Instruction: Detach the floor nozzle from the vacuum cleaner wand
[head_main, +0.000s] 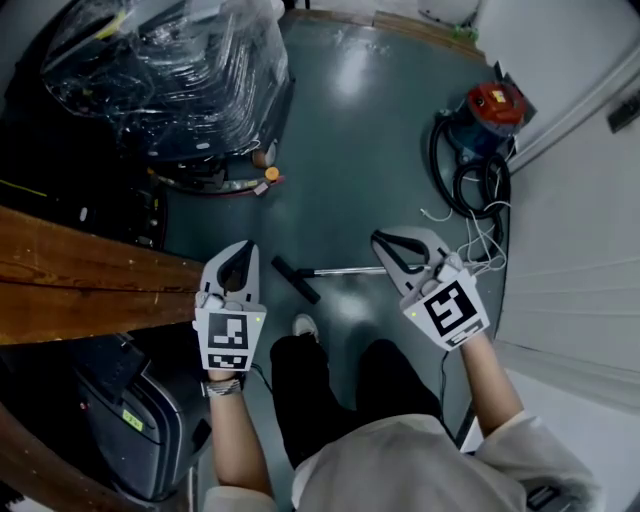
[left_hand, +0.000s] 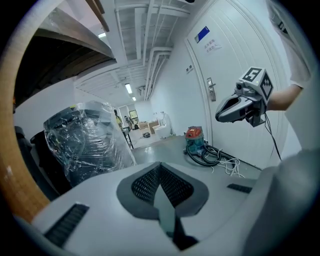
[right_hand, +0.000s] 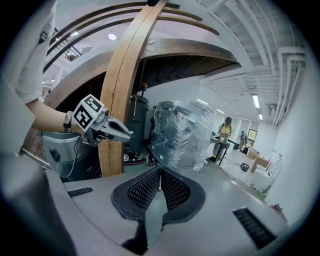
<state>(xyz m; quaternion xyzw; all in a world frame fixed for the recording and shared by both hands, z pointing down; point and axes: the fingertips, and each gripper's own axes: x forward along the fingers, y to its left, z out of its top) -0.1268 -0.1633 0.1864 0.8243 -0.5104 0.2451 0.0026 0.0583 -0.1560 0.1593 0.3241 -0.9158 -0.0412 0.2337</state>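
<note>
Jaws of the left gripper (left_hand: 160, 167) are pressed together with nothing between them. The right gripper (right_hand: 160, 172) is likewise closed and empty. Each gripper view looks out across the room rather than down, and neither shows the task's thing.

Location of the task's thing, from the head view: the floor nozzle (head_main: 295, 278) lies on the floor (head_main: 350, 150), between the two grippers and below them. It is a dark bar joined to the left end of the wand (head_main: 345, 270). Neither gripper touches it.

Relation governing the coming move: the nozzle sits just to the right of the left gripper's tips, so the left hand appears the nearer to it. The right gripper's tips overlap the wand's right end in the picture, so that hand appears better placed for the tube. Both would have to go down toward the floor to reach it.

Orientation: the wand's long axis runs left to right across the head view, nozzle end at the left. Its far end is hidden behind the right gripper. The nozzle's own long axis runs diagonally, from upper left to lower right, across the end of the tube.

Surroundings: the person's shoe (head_main: 305, 325) stands just below the nozzle in the picture. The vacuum cleaner body (head_main: 490, 112), with its coiled hose (head_main: 470, 180), stands well apart by the wall. Whether the hose reaches the wand cannot be seen.
</note>
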